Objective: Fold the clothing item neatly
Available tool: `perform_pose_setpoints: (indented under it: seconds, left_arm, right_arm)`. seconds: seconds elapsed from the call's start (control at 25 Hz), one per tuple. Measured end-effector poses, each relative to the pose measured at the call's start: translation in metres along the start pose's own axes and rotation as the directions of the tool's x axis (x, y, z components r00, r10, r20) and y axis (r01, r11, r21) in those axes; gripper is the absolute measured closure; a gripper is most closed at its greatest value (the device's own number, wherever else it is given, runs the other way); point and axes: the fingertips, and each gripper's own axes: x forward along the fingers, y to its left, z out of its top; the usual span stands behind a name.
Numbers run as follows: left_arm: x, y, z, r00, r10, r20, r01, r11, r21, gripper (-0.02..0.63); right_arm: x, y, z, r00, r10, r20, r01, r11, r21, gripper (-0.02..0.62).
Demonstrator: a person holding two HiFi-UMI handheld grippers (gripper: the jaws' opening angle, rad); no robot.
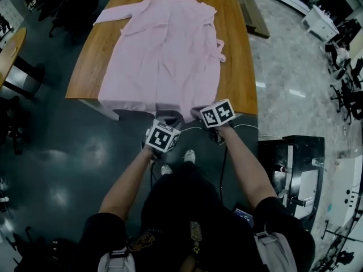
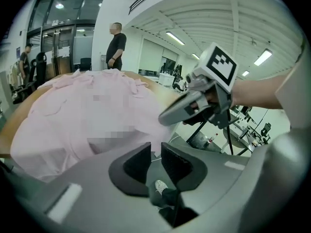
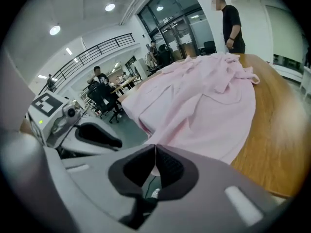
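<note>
A pink robe lies spread flat on the wooden table, its hem hanging over the near edge. My left gripper is just below that hem. In the left gripper view its jaws stand a little apart with nothing between them, and the robe is right ahead. My right gripper is at the hem, to the right of the left one. In the right gripper view its jaws are closed with their tips together, pinching the edge of the robe.
A person stands beyond the far end of the table. A round table is at the left over dark floor. White equipment stands at the right. Office chairs and seated people are further off.
</note>
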Motion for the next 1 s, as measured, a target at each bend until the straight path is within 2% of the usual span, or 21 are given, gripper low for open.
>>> perform_pose_setpoints:
  seconds: [0.24,0.4,0.64,0.8,0.88,1.0]
  left_arm:
    - [-0.006,0.052,0.021,0.997,0.079,0.016,-0.079,0.997,-0.024,0.531]
    - [0.007,0.071,0.056,0.994,0.099,0.036,-0.1,0.995,0.007,0.517]
    - [0.036,0.096,0.116,0.984,0.15,0.092,-0.159,0.982,0.103,0.441]
    - [0.063,0.107,0.149,0.988,0.119,0.097,-0.132,0.981,0.141,0.386]
    - [0.081,0.112,0.156,0.993,0.098,0.069,-0.107,0.982,0.154,0.353]
    - [0.1,0.121,0.165,0.994,0.108,0.035,-0.112,0.974,0.199,0.336]
  right_arm:
    - [-0.008,0.009,-0.02,1.0,-0.002,-0.024,0.001,0.999,-0.032,0.586]
    - [-0.013,0.008,-0.026,1.0,-0.008,-0.013,0.007,1.0,-0.028,0.586]
    - [-0.019,0.005,-0.031,1.0,0.005,-0.014,-0.006,0.999,-0.047,0.586]
    - [-0.022,0.004,-0.03,1.0,0.009,-0.027,-0.011,0.997,-0.079,0.586]
    - [-0.023,0.003,-0.032,0.999,0.017,-0.032,-0.019,0.996,-0.083,0.586]
    - [-0.025,0.0,-0.036,0.999,0.026,-0.038,-0.029,0.996,-0.082,0.586]
